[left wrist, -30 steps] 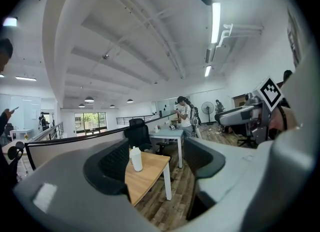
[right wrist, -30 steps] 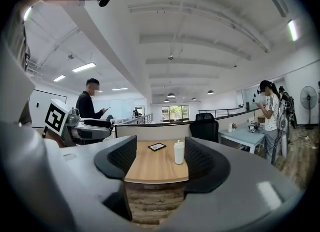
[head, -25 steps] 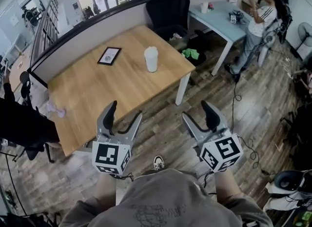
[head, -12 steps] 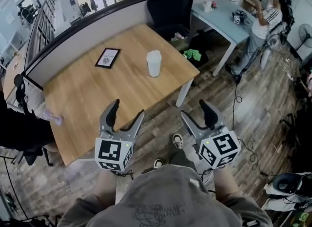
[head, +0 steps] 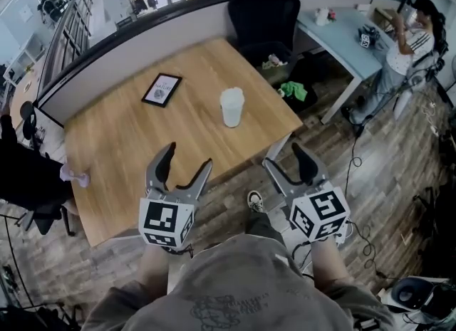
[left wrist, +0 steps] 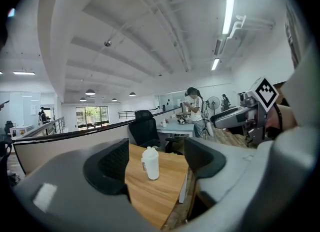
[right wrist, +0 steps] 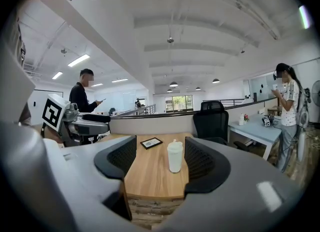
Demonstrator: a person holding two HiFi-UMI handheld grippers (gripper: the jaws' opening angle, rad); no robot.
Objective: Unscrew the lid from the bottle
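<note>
Bottle [head: 231,107] – white, upright, lid [head: 231,95] on – stands on the wooden surface [head: 135,144], toward its right side, nothing touching it. A black-framed card [head: 161,89] lies flat to the bottle's left, well apart from it.

Left tongs [head: 185,159]: jaws spread wide, nothing btwn the pads, tips over the surface's near edge. Right tongs [head: 285,160]: jaws also apart, empty, held just off the near right corner, above the wood floor [head: 399,180]. Both are well short of the bottle. In each gripper view the bottle [right wrist: 175,156] shows in the gap btwn the jaws, but far off – no contact.

Bkgd: black office chair [head: 267,16] behind the surface, pale blue desk [head: 342,34] to the right w/ a person [head: 410,38] standing by it. The holder's shoe [head: 254,200] shows btwn the two tongs.
</note>
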